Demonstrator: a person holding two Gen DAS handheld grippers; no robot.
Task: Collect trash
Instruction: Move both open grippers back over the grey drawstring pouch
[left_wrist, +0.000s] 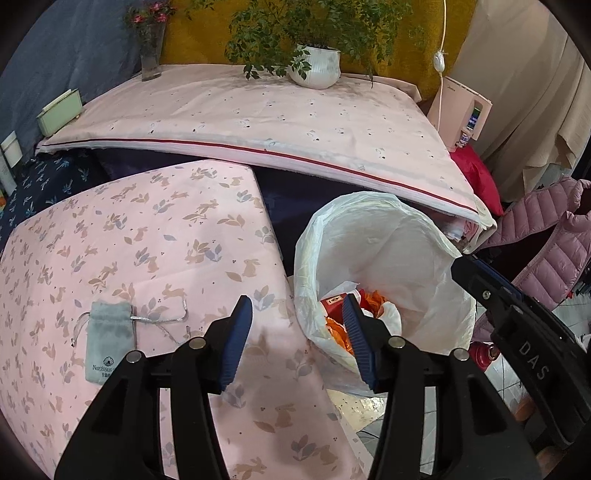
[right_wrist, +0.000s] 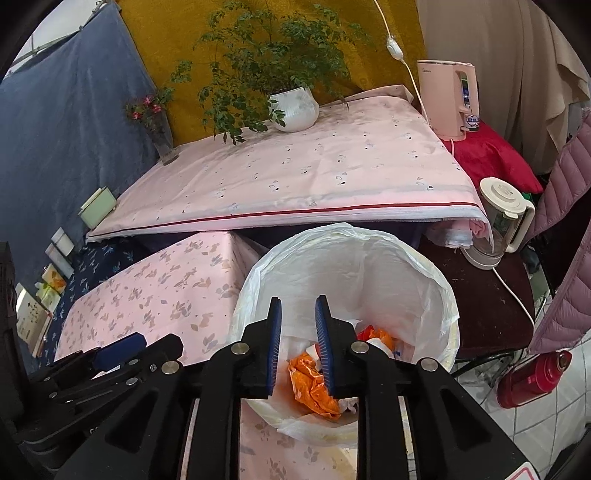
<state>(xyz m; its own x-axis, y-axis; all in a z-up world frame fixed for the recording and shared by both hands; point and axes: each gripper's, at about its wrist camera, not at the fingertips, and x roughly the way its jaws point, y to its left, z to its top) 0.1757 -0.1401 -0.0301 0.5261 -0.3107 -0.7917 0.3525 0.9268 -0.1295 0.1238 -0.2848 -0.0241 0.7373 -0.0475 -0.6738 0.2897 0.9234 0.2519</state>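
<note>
The large tabletop (right_wrist: 295, 177) under a pale pink cloth stands behind the lined trash bin (right_wrist: 369, 258), carrying a potted plant (right_wrist: 293, 109) and a vase of flowers (right_wrist: 162, 140). Left of the bin lies a lower surface in rabbit-print cloth (left_wrist: 129, 240), its edge touching the liner. A pink quilted jacket (left_wrist: 554, 251) hangs right of the bin. Inside the bin sit crumpled orange wrappers (right_wrist: 314, 384) and white scraps. A grey drawstring pouch (left_wrist: 109, 339) rests on the rabbit cloth, left of the bin. The left gripper (left_wrist: 297, 339) hovers open at the bin's left rim; the right gripper (right_wrist: 298, 345), fingers apart and empty, hangs over the bin.
</note>
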